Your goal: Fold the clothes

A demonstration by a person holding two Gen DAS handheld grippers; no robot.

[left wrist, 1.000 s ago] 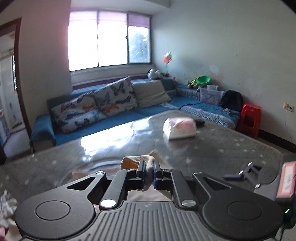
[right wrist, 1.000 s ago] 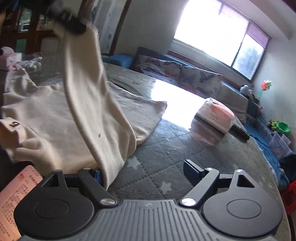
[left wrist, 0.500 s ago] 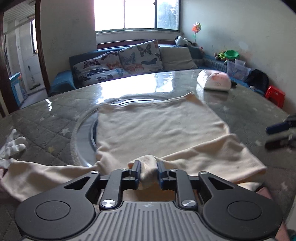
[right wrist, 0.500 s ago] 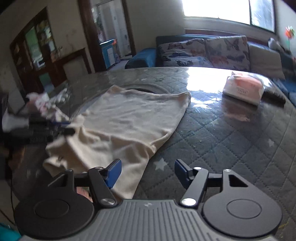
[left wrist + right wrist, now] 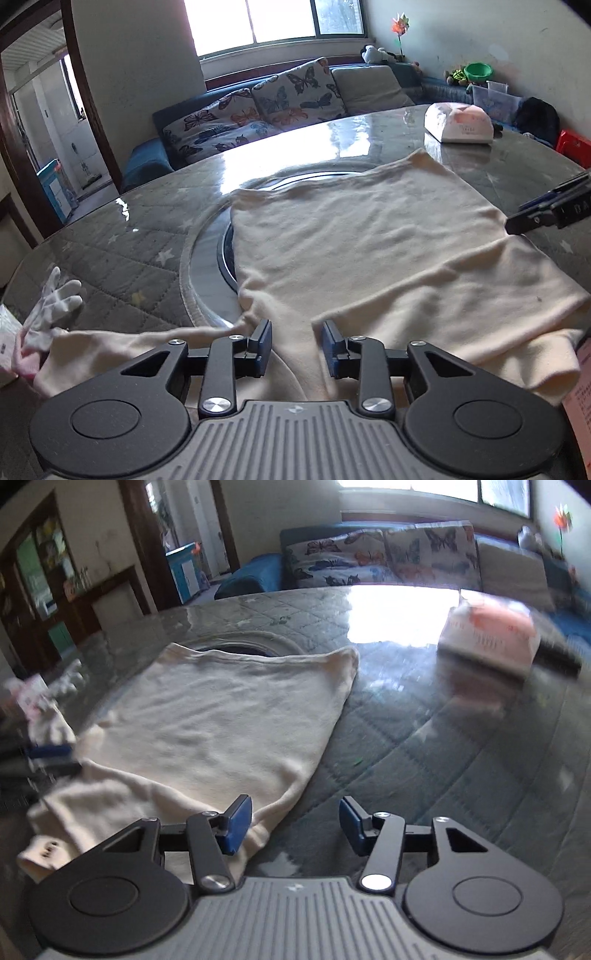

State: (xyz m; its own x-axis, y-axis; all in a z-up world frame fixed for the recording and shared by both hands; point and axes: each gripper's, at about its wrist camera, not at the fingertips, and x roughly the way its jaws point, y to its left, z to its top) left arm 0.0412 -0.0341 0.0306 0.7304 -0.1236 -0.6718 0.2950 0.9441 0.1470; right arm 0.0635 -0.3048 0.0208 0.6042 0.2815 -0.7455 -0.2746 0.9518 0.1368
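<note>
with one sleeve folded across the cream shirt (image 5: 369, 236) on the table (image 5: 110, 254), left tongs (image 5: 295, 341) released, right tongs (image 5: 295, 821) closing, empty; next, grasp other sleeve.

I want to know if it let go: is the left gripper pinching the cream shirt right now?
No, the left gripper has its blue pads apart, and the cream fabric shirt lies flat on the table between and beyond them.

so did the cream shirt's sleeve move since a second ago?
Yes. The sleeve went from hanging in the air to lying folded across the cream shirt on the table; the left gripper has just opened, releasing it.
</note>
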